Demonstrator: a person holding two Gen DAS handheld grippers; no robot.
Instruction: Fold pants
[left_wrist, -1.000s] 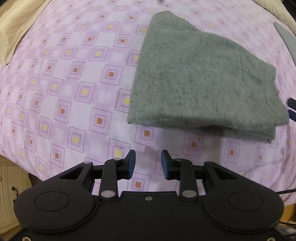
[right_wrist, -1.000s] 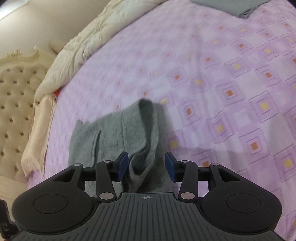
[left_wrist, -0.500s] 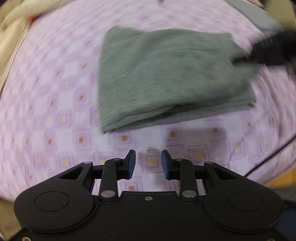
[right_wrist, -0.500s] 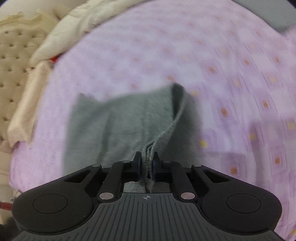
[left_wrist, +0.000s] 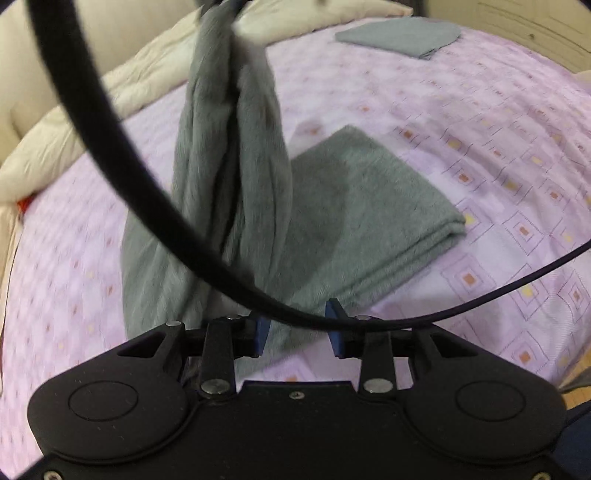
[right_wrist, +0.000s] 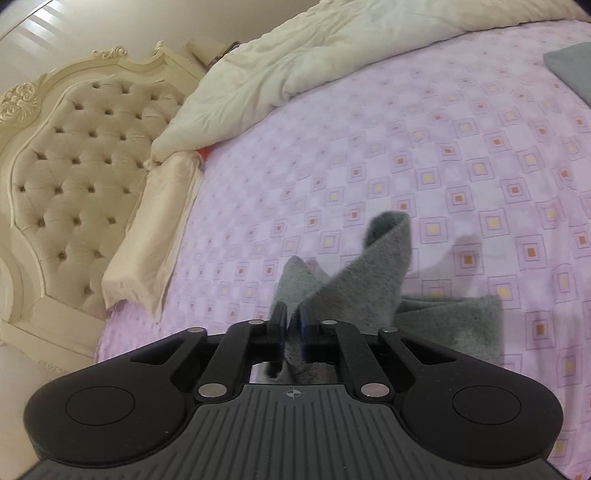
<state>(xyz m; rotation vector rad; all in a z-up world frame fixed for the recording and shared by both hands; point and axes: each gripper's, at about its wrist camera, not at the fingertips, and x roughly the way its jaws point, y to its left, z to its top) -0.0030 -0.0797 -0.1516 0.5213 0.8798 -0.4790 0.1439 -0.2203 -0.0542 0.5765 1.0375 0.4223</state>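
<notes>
The right gripper (right_wrist: 291, 325) is clenched on an edge of the grey pants (left_wrist: 343, 206), lifting one end off the purple bedspread (left_wrist: 498, 122) while the rest lies folded there. The left gripper (left_wrist: 297, 330) hangs released, empty. The lifted end should be carried across squarely, edges aligned. Only the left view shows the hanging drape and a second folded garment (left_wrist: 399, 35); only the right shows the grip.

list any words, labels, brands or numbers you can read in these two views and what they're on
None: no readable words, numbers or brand names in either view.
Only mark: a small crosshair symbol, no letters, on the ribbed body behind the right tongs.
The gray pants, bedspread and left tongs carry no print.
</notes>
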